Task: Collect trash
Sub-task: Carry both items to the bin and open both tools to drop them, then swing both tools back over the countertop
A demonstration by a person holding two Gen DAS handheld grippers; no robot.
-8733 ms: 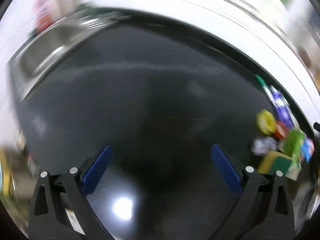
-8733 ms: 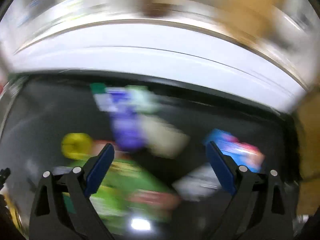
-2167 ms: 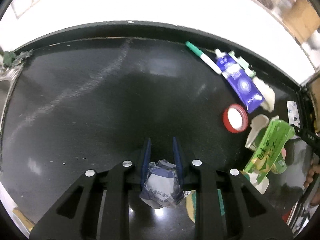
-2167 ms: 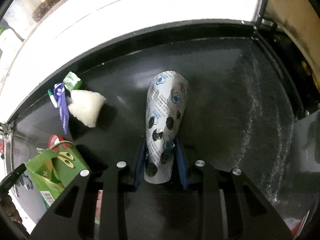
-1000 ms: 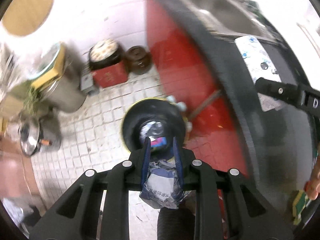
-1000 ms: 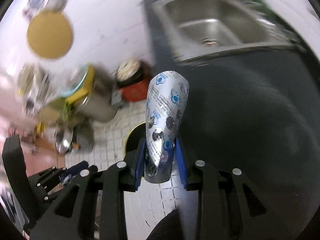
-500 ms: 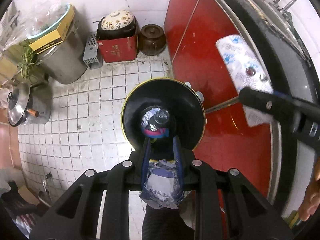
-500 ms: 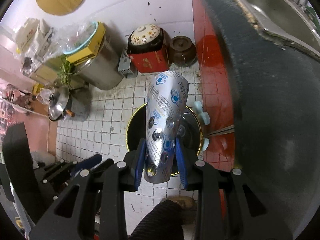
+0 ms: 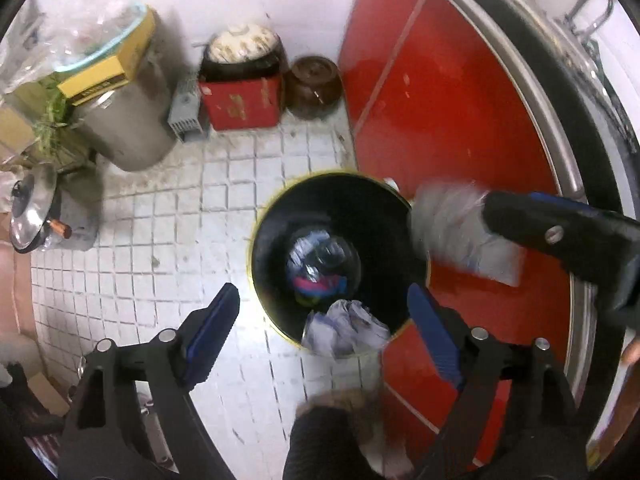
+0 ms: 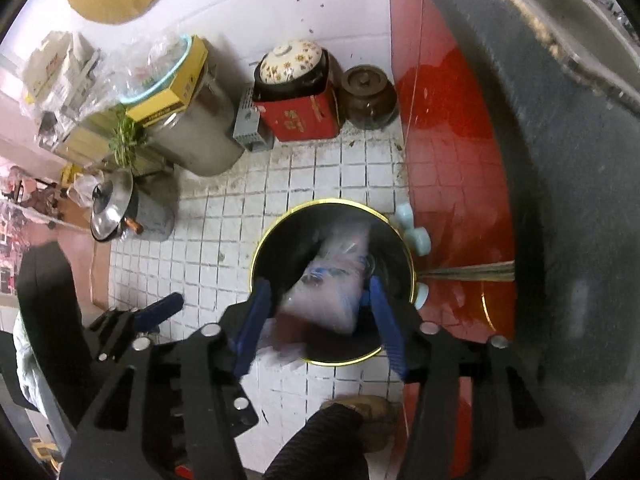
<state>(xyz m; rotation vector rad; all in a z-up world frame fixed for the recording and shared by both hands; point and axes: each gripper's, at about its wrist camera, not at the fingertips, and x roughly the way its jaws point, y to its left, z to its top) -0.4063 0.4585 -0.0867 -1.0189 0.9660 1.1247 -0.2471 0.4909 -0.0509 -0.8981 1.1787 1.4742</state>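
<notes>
Straight below both grippers, a black trash bin [image 9: 276,216] with a yellow rim [image 10: 332,201] stands on the tiled floor, with trash in its bottom. My left gripper [image 9: 324,326] is opening, its blue pads far apart. The crumpled white-blue wrapper [image 9: 346,330] hangs loose between them over the bin's near rim, touching neither pad. My right gripper [image 10: 320,320] is opening too. The silver dotted wrapper [image 10: 332,284], blurred, drops between its pads into the bin. In the left wrist view the right gripper's fingers [image 9: 560,236] and the silver wrapper [image 9: 460,236] show at the bin's right edge.
A red cabinet front [image 9: 460,120] and the black countertop [image 10: 560,200] rise right of the bin. A red box [image 10: 304,120] with a flowered pot, a brown jar [image 10: 368,96] and a steel drum [image 10: 196,136] stand by the far wall. A person's shoe [image 10: 360,412] is near the bin.
Both grippers have sunk closer to the bin and their jaws have spread. The crumpled wrapper and the silver wrapper have come loose and are falling.
</notes>
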